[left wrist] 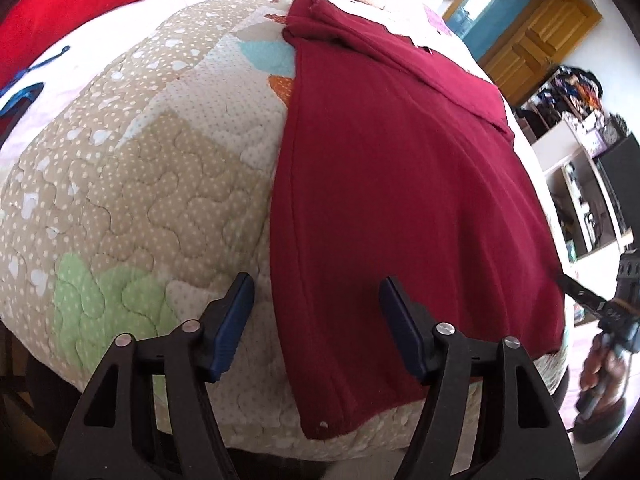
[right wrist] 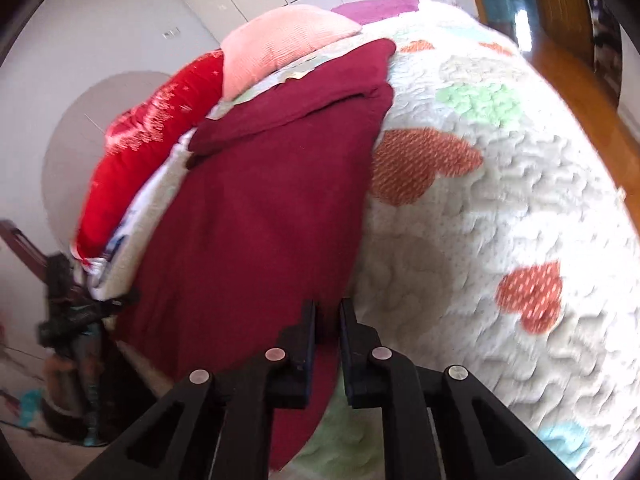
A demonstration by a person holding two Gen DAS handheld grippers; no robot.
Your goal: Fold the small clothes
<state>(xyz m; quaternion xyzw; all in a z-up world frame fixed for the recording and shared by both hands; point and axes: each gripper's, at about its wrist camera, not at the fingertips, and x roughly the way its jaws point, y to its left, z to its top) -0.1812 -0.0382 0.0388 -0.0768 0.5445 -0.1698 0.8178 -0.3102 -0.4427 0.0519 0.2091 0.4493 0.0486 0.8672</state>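
Observation:
A dark red garment [left wrist: 392, 184] lies spread lengthwise on the quilted bed, with its sleeves folded over at the far end. My left gripper [left wrist: 316, 292] is open above its near left edge, one finger over the quilt and one over the cloth. In the right wrist view the garment [right wrist: 256, 216] fills the left half. My right gripper [right wrist: 327, 312] is nearly closed over the garment's near right edge; a narrow gap shows between the jaws and I cannot tell if cloth is pinched. The right gripper also shows in the left wrist view [left wrist: 576, 292] at the garment's right edge.
The bed's patchwork quilt [left wrist: 132, 184] has heart patterns [right wrist: 480, 240]. A red pillow [right wrist: 152, 140] and a pink pillow [right wrist: 280, 36] lie at the head. Shelves and wooden cabinets [left wrist: 540, 32] stand past the bed's right side.

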